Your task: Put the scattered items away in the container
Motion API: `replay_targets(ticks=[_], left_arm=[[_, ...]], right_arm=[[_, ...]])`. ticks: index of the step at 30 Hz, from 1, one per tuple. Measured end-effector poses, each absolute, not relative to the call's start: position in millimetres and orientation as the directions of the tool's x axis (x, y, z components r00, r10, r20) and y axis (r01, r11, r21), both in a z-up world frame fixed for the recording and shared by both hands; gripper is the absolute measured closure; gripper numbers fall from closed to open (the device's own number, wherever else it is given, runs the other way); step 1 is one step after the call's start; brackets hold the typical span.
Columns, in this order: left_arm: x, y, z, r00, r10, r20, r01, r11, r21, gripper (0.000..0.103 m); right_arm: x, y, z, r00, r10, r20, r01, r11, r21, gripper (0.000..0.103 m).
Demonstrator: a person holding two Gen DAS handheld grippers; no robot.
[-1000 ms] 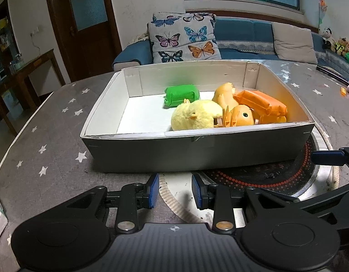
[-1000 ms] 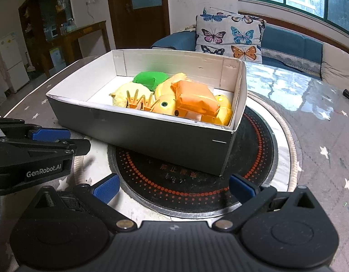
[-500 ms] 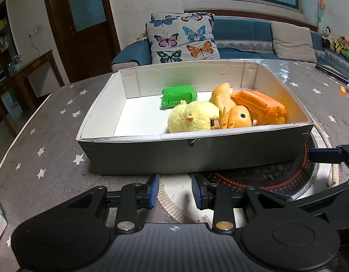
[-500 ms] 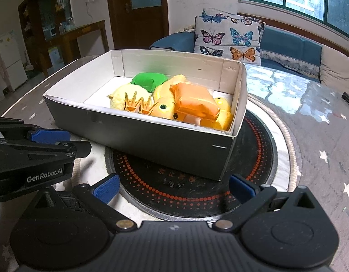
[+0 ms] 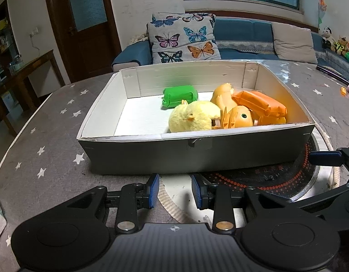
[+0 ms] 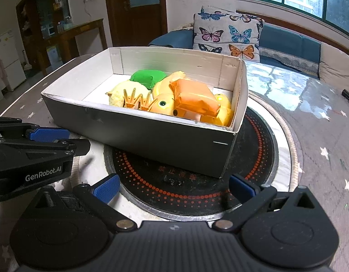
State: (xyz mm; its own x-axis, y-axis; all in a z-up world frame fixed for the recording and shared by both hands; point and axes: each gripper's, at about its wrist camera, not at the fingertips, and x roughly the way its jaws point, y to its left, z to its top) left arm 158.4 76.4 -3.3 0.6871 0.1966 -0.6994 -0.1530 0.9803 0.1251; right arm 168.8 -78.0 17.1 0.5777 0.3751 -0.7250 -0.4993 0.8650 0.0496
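A grey cardboard box [image 5: 197, 156] with a white inside stands on the table, partly over a round black hotplate [image 6: 197, 181]. In it lie a green packet [image 5: 180, 95], a yellow plush chick [image 5: 194, 119], an orange fish toy [image 5: 241, 120] and an orange packet [image 5: 260, 104]. The box also shows in the right wrist view [image 6: 138, 133]. My left gripper [image 5: 174, 192] is empty in front of the box's near wall, with its jaws a small gap apart. My right gripper [image 6: 173, 187] is wide open and empty over the hotplate.
The table has a grey star-print cloth [image 5: 45, 140]. A sofa with a butterfly cushion [image 5: 185, 38] stands behind it. Small objects [image 5: 346, 90] lie at the table's far right. A wooden sideboard [image 6: 67, 43] stands at the left.
Both grippers have drawn back slightly from the box. Their jaw openings and the box's contents have not changed.
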Motion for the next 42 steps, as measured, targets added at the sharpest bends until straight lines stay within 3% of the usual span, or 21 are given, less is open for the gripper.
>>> replay_targets(ticks=[42], left_arm=[[160.9,74.4,10.6,0.717,0.21,-0.664,-0.153,0.978,0.143,0.069]], right_arm=[[173.1,-74.9,24.5,0.597,0.367,-0.714,-0.487,0.872,0.042,0.0]])
